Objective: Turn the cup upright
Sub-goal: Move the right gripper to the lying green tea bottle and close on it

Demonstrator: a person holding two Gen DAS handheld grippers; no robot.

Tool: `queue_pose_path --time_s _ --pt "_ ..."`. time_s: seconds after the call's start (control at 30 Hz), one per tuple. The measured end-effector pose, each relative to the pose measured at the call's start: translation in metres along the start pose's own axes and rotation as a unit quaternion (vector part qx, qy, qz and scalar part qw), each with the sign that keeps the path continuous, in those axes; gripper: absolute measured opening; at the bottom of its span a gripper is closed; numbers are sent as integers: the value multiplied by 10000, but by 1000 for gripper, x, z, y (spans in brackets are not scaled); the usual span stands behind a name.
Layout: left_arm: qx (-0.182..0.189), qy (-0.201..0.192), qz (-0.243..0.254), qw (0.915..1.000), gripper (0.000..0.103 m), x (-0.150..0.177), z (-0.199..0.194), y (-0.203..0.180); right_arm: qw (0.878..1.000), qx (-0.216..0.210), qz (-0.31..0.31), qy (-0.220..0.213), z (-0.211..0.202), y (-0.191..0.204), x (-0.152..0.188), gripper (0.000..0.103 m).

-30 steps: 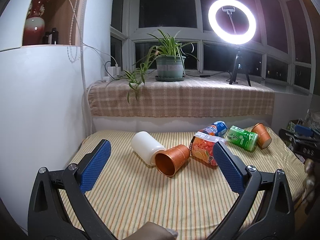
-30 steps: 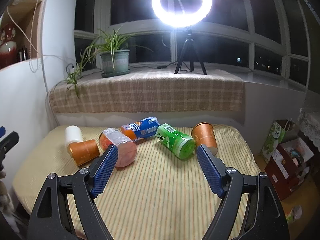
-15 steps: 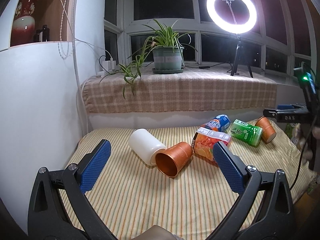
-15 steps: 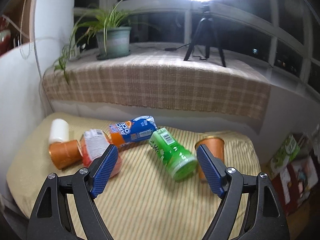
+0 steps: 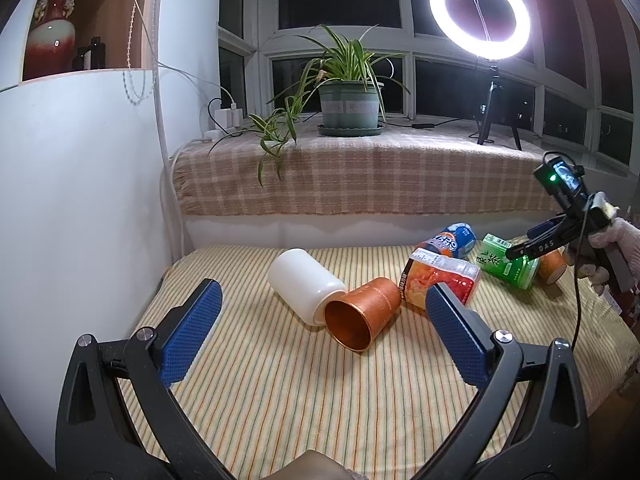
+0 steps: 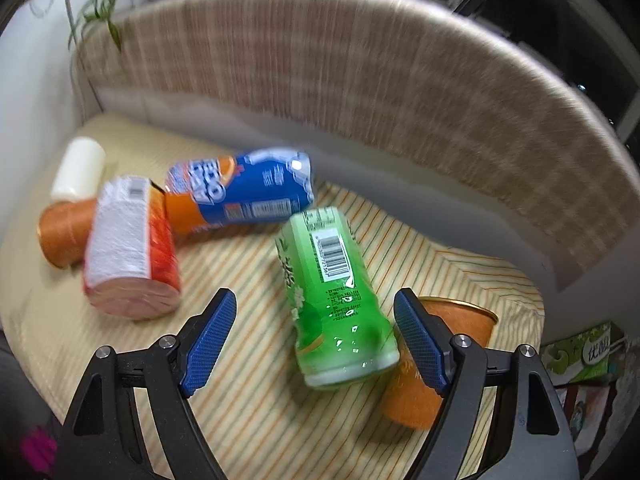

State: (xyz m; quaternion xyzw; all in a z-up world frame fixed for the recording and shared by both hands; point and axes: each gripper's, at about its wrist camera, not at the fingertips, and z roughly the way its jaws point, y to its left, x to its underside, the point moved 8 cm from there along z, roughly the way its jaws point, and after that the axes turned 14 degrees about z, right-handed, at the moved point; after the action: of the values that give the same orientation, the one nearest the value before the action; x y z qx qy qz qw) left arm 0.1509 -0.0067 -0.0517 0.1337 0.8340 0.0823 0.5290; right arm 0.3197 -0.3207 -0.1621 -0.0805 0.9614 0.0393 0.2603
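Striped cloth (image 5: pixel 280 392) covered the low work surface under a night window, with a ring light (image 5: pixel 479 14) and a potted plant (image 5: pixel 349 92) on the checked sill behind. I logged the left gripper (image 5: pixel 320 332) hovering back from the clutter, jaws spread wide and empty, aimed roughly at a copper cup (image 5: pixel 362 316) lying on its side with its open mouth toward the camera and its flank touching a white jar (image 5: pixel 304 284).

I judged the second copper cup (image 6: pixel 436 360) to be the one in hand for this step. It lay tipped at the right end of the cloth, just beside a green bottle (image 6: pixel 336 300). The right gripper (image 6: pixel 316 336) had its jaws wide apart, holding nothing, straddling the bottle's base, with its right finger (image 6: pixel 420 344) overlapping the cup in view. Contact I could not confirm; the right wrist view was motion-blurred.

Cup appearance: tapered, matte orange-copper wall, thin bright rim, interior not visible from this side. Likely light and prone to rolling. A blue bottle (image 6: pixel 244 192) and an orange packet (image 6: pixel 132 252) lay farther left, clear of the approach.
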Motion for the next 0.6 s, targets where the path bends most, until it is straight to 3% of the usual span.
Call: queue_pose_path --time_s 0.4,0.6 --pt "-107 85 -185 9997 103 4 -1 10 9981 239 -308 477 39 5 3 80" --pt "-119 159 -259 9995 103 8 -3 12 9966 494 -459 477 54 15 7 63"
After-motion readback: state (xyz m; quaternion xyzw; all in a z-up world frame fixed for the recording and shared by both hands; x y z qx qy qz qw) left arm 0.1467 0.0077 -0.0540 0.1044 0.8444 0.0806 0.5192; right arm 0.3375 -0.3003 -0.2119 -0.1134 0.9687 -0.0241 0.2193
